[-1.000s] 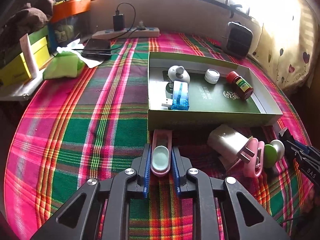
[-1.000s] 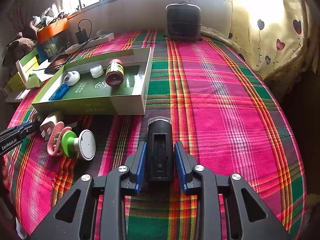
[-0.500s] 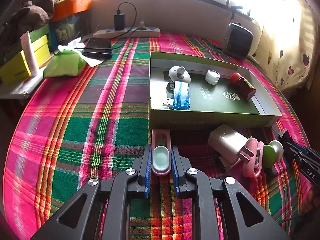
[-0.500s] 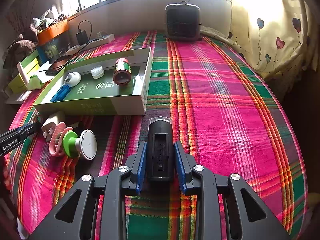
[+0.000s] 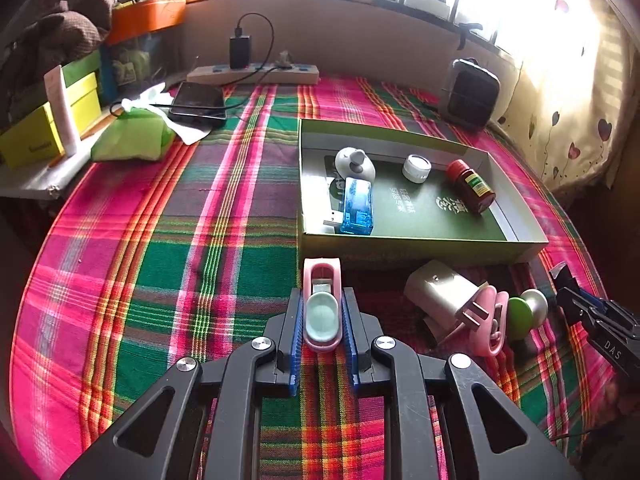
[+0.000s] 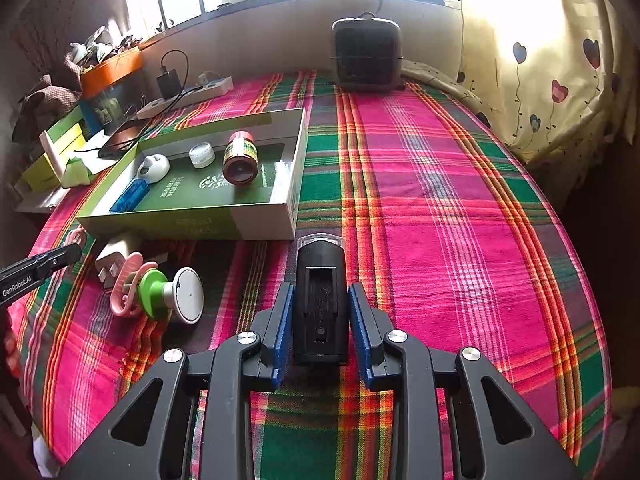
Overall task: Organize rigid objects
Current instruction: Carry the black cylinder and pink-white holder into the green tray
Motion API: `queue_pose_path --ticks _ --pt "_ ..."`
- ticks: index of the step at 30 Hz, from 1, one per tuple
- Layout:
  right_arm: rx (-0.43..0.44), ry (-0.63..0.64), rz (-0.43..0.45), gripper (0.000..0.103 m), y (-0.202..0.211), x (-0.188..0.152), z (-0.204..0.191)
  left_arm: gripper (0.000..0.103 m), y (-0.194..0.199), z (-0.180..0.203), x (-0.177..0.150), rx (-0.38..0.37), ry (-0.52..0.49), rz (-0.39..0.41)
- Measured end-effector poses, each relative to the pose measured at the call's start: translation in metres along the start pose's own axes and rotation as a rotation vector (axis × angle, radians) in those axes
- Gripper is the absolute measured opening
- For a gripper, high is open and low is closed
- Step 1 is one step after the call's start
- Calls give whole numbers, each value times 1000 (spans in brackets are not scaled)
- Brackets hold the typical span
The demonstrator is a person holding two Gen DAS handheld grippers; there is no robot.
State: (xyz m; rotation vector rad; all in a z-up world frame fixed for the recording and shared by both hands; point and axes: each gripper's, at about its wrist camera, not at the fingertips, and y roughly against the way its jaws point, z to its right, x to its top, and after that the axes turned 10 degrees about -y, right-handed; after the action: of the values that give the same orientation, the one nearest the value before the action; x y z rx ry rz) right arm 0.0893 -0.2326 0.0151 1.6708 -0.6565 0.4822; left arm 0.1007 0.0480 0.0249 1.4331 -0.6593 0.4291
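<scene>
Start at your left gripper [image 5: 322,312]: its jaws are clenched on the pink clip [image 5: 322,306], which lies lengthwise between the blue pads, its long axis running straight out ahead along the fingers. The clip's far end sticks out past the tips and points at the near wall of the green box [image 5: 420,246], which sits just ahead of the jaws and slightly to their right. So for you the box is forward and up over one wall; the clip is already lined up to go in nose first, landing near the blue USB stick [image 5: 357,206].

To the right of those jaws, on the plaid cloth [image 5: 168,264], the loose pile waits: the white plug adapter [image 5: 438,294], the pink scissors [image 5: 494,322] touching it, and the green-and-white knob [image 5: 526,312] just beyond.

Your right gripper [image 6: 320,316] is grasping the black bike light [image 6: 320,304], also held lengthwise, lens end forward past the fingertips. From these jaws the box lies ahead and to the left, its white end wall nearest. The left hand looks nearer the box, so I would let it drop first.
</scene>
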Motion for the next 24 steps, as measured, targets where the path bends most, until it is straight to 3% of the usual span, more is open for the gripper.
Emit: queue_pose_path --ticks 24 --pt "66 58 38 29 9 38 -25 17 14 13 44 -81 -38 59"
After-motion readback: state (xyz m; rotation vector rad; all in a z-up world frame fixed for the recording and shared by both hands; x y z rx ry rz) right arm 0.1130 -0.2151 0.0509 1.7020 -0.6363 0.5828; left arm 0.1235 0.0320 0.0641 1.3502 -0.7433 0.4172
